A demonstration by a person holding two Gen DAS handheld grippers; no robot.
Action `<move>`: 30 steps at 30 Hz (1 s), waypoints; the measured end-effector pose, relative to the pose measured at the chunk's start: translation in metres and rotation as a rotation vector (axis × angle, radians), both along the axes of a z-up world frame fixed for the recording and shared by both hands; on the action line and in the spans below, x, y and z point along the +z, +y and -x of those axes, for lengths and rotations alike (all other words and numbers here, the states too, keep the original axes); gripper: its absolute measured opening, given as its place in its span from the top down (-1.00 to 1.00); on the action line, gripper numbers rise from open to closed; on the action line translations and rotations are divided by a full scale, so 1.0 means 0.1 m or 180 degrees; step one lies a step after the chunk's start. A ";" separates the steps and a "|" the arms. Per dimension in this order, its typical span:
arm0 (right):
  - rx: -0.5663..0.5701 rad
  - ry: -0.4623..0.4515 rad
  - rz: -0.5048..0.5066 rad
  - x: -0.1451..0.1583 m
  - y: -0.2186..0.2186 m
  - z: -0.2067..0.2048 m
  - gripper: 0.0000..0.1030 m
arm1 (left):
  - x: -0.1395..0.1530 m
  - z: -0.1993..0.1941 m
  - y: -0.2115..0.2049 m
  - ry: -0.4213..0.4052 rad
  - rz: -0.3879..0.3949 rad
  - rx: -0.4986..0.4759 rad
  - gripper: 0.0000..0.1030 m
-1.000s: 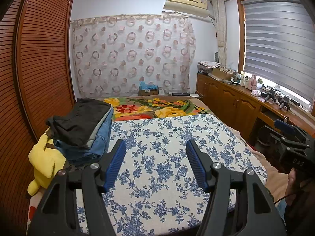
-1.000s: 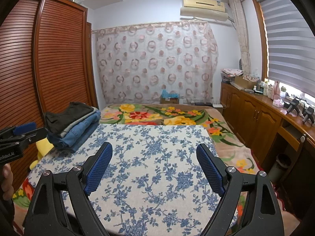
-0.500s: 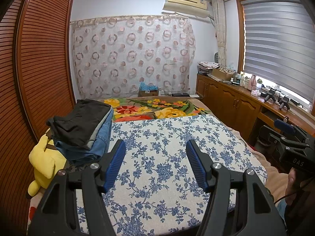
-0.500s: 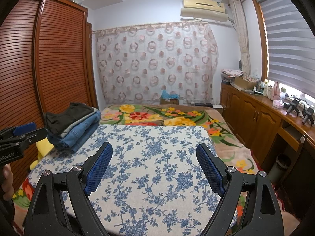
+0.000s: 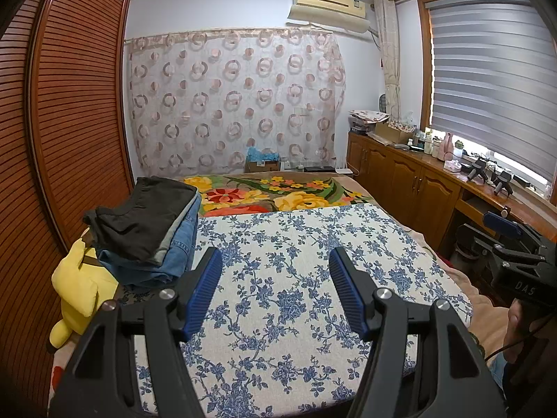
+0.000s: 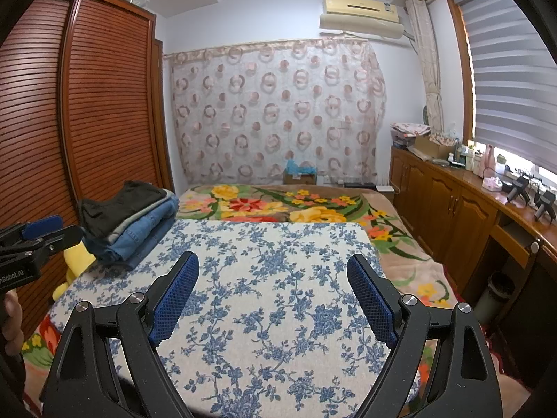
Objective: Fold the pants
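A stack of folded pants point(image 5: 146, 230) lies at the left edge of the bed, a dark pair on top of grey and blue denim ones; the right wrist view shows the same stack point(image 6: 128, 223). My left gripper point(image 5: 275, 261) hovers open over the blue-flowered pad point(image 5: 306, 278), with nothing between its blue pads. My right gripper point(image 6: 273, 268) also stands open and empty above that pad point(image 6: 271, 299). Each gripper shows at the edge of the other's view, held by a hand.
A yellow plush toy point(image 5: 78, 289) sits under the stack at the bed's left edge. A louvred wooden wardrobe point(image 5: 69, 122) runs along the left. Wooden cabinets point(image 5: 410, 184) with clutter line the right wall under the window. A floral blanket point(image 5: 275, 195) covers the far bed.
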State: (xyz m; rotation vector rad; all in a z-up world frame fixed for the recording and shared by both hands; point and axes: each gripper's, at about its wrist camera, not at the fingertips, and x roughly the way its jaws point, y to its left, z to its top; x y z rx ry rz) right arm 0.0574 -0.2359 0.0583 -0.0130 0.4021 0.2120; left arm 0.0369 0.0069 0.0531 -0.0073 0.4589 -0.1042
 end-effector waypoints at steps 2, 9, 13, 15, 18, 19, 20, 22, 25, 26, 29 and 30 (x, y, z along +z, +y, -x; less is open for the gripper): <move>0.0004 -0.0001 -0.0003 0.01 0.00 0.00 -0.73 | 0.00 0.00 0.00 -0.0002 0.0000 -0.0003 -0.24; 0.0002 -0.0001 -0.0002 0.01 0.01 0.00 -0.73 | -0.01 0.00 0.00 0.0000 0.0001 -0.0003 -0.24; 0.0002 0.0000 -0.0002 0.01 0.01 0.00 -0.73 | -0.01 0.00 0.01 -0.0003 0.0000 -0.0004 -0.24; 0.0002 0.0001 -0.0002 0.01 0.01 0.00 -0.73 | -0.01 0.00 0.01 -0.0002 -0.0001 -0.0003 -0.24; 0.0002 -0.0004 0.0000 0.01 0.01 0.00 -0.73 | -0.01 0.00 0.00 -0.0002 0.0000 -0.0002 -0.24; 0.0002 -0.0003 -0.0002 0.00 0.01 0.00 -0.73 | -0.02 0.00 0.01 0.0000 0.0001 -0.0003 -0.24; 0.0003 0.0001 -0.0005 0.00 0.01 0.00 -0.73 | -0.01 0.00 0.00 -0.0002 0.0000 -0.0003 -0.24; 0.0002 0.0000 -0.0003 0.00 0.01 0.01 -0.73 | -0.02 0.00 0.01 -0.0002 -0.0002 -0.0002 -0.24; 0.0001 -0.0001 -0.0003 0.01 0.00 0.00 -0.73 | -0.02 0.00 0.01 -0.0006 0.0000 0.0000 -0.24; 0.0003 -0.0002 -0.0005 0.00 0.01 0.00 -0.73 | -0.02 0.00 0.00 -0.0003 -0.0001 -0.0002 -0.24; 0.0002 -0.0002 -0.0002 0.00 0.00 0.00 -0.73 | -0.02 0.01 0.00 -0.0002 -0.0001 -0.0001 -0.24; 0.0000 -0.0001 0.0000 0.01 0.00 0.00 -0.73 | -0.02 0.00 0.01 -0.0002 0.0000 -0.0002 -0.24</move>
